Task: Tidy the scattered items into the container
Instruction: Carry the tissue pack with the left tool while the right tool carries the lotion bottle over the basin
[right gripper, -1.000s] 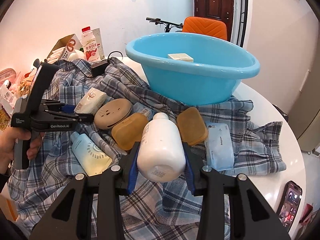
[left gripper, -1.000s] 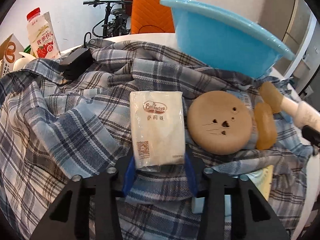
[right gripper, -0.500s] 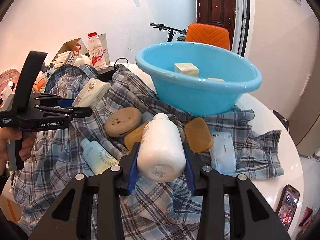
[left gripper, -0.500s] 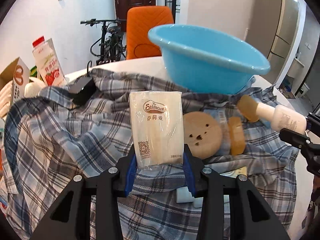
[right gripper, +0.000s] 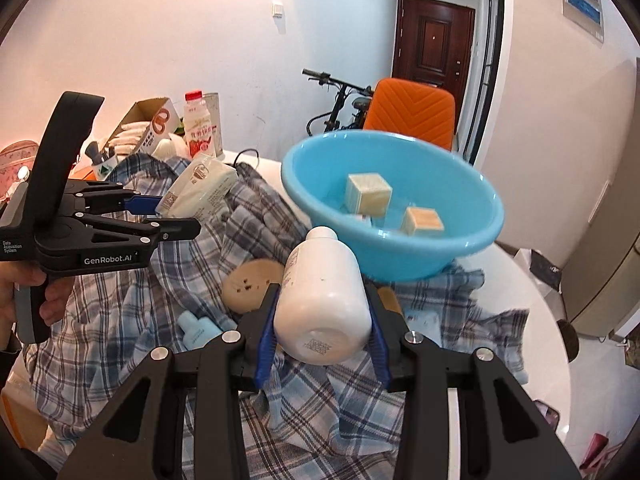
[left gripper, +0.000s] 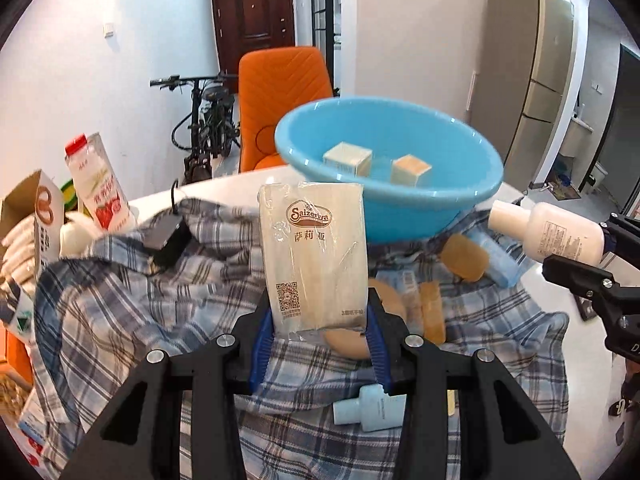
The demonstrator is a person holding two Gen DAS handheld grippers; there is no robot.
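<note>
Left wrist view shows the left gripper (left gripper: 318, 344) pinching a white Saizeriya tissue pack (left gripper: 314, 256) by its bottom end, between the blue pads (left gripper: 260, 344). The pack stands up in the air, in front of the blue basin (left gripper: 460, 196). Two small boxes (left gripper: 348, 159) lie inside the basin.

The basin sits on a checked shirt (left gripper: 120, 304) spread over the white round table (right gripper: 532, 300). Still on the shirt are a round tan case (left gripper: 348, 340), two amber soap bars (left gripper: 464, 258) and a small light blue bottle (left gripper: 370, 406).

Right wrist view shows the right gripper (right gripper: 322, 344) squeezing a white bottle (right gripper: 322, 300) from both sides. The bottle's cap points at the basin, and the bottle is up off the shirt. A hand (right gripper: 28, 300) holds the left gripper's handle at the left edge.

Behind the table are an orange chair (right gripper: 410, 112), a bicycle (right gripper: 340, 100) and a milk bottle (right gripper: 198, 124).
</note>
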